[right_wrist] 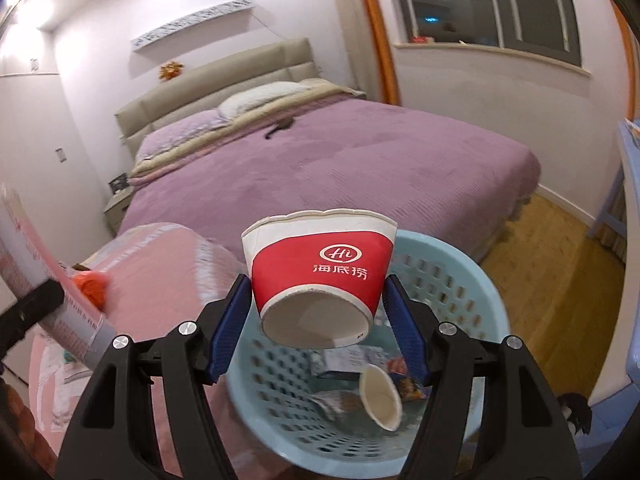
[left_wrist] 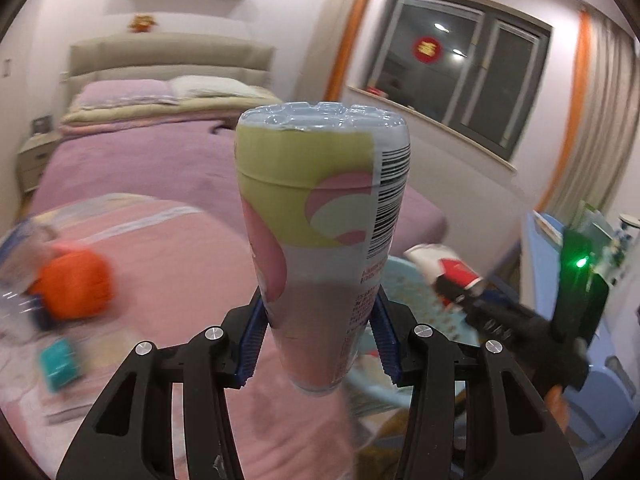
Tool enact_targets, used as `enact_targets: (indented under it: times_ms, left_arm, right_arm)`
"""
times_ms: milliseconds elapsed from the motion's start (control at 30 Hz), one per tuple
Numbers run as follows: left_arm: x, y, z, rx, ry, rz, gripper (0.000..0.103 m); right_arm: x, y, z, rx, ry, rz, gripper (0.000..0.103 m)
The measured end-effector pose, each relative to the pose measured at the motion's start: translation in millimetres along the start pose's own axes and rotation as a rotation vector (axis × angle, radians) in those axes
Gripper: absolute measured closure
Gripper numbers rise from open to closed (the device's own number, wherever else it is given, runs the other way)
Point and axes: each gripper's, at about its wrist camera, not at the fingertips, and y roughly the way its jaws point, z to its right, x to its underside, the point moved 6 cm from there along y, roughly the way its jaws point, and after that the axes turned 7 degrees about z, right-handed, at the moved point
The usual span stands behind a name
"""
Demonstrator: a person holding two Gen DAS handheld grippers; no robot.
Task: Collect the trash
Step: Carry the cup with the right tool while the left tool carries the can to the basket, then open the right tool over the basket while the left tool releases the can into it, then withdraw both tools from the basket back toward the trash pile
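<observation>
My left gripper (left_wrist: 320, 344) is shut on a plastic bottle (left_wrist: 320, 216) with a pink and yellow-green label, held base-forward above the pink blanket (left_wrist: 172, 280). My right gripper (right_wrist: 318, 320) is shut on a red and white paper cup (right_wrist: 320, 276), held above a light blue perforated basket (right_wrist: 460, 280). The basket holds a small paper cup (right_wrist: 380, 396), a foil wrapper (right_wrist: 336, 404) and other wrappers. In the left wrist view the right gripper's fingers (left_wrist: 472, 300) with the cup (left_wrist: 444, 264) are over the basket (left_wrist: 408, 292). The bottle also shows in the right wrist view (right_wrist: 48, 280).
An orange object (left_wrist: 76, 284) and a teal box (left_wrist: 60, 364) lie blurred on the pink blanket at left. A bed with a purple cover (right_wrist: 360, 168) fills the room behind. Wooden floor (right_wrist: 552, 280) and blue furniture (right_wrist: 628, 208) are at right.
</observation>
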Motion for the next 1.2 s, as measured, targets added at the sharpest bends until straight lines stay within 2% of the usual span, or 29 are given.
enact_targets:
  times_ms: [167,400,467,533,700,967,1200]
  left_arm:
    - [8.1,54.7,35.2,0.093,-0.001,-0.079,0.057]
    - [33.4,107.3,52.0,0.112,-0.007,-0.154,0.056]
    - [37.7,111.1,46.7,0.109,-0.038,-0.16,0.042]
    - [38.2,104.1,40.7,0.111,-0.044,-0.141,0.036]
    - [31.3,78.2,22.6,0.084,-0.043,-0.089,0.035]
    - [22.4,28.7,-1.2,0.076,-0.079,-0.016,0.035]
    - [14.9,-21.0,-35.8,0.04,-0.116,0.065,0.035]
  right_arm:
    - [17.6,20.5,27.1,0.047,0.035,-0.085,0.039]
    - [32.5,36.2,42.0,0.068,0.074,-0.154,0.038]
    - [34.2,39.1,45.1,0.063,0.091,-0.172,0.034]
    - [36.7,39.0,44.4,0.054,0.108,-0.18,0.034]
    - [35.2,36.7,35.1,0.042,0.103,-0.175,0.034]
    - [21.0,19.6,-11.4,-0.014,0.019,-0.123,0.034]
    - [13.5,-1.9,-71.7,-0.093,-0.081,-0.039,0.034]
